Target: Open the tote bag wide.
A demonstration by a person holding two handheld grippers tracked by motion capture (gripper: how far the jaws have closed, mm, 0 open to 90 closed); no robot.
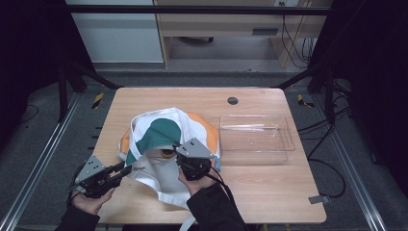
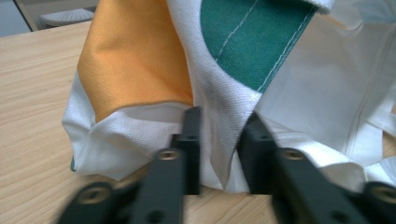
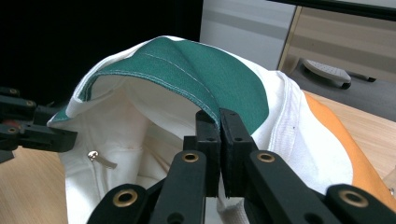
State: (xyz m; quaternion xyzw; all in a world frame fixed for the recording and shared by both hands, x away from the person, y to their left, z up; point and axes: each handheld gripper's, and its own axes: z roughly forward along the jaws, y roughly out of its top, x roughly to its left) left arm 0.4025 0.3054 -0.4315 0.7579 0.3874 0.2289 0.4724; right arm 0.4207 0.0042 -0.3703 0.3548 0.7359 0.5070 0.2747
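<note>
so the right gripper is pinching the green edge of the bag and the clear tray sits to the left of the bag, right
Not quite. The high view shows the clear tray to the right of the bag, not the left. The right gripper does pinch the bag's green edge.

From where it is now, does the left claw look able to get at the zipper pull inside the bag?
Probably yes: the right claw holds the bag rim up, so the mouth gapes and the zipper pull lies exposed near the left claw.
</note>
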